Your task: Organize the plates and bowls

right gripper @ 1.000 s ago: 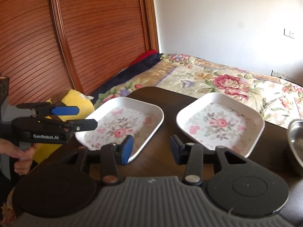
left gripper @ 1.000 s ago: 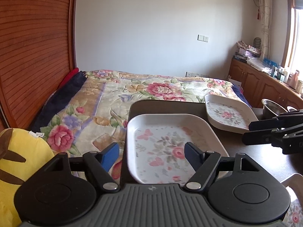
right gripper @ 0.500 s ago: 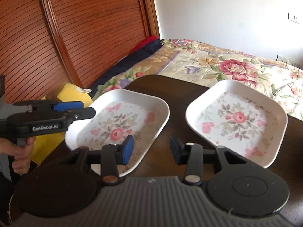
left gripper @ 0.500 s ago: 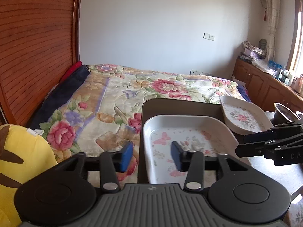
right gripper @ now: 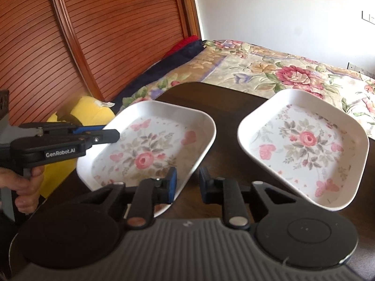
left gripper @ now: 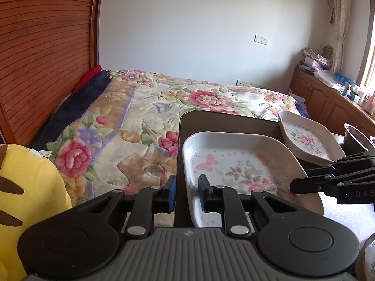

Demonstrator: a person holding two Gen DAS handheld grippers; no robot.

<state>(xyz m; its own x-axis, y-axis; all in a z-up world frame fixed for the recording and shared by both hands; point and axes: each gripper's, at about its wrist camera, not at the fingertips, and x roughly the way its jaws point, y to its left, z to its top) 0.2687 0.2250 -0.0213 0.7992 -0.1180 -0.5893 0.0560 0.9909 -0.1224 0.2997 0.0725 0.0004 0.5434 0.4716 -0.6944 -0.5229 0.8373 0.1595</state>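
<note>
Material: white glazed-looking plates with rose prints; you should expect them stiff, smooth, probably slippery and chippable.
Hold: take the raised rim, not the flat floor.
Near plate [left gripper: 243,171]: on the dark surface [left gripper: 225,121], its left rim between your left hand-held gripper [left gripper: 186,193] jaws, which stand narrowly apart, not visibly clamped.
Far plate [right gripper: 304,145]: beside it, apart.
Right hand-held gripper [right gripper: 187,186]: jaws apart, empty, over the gap between plates.
</note>
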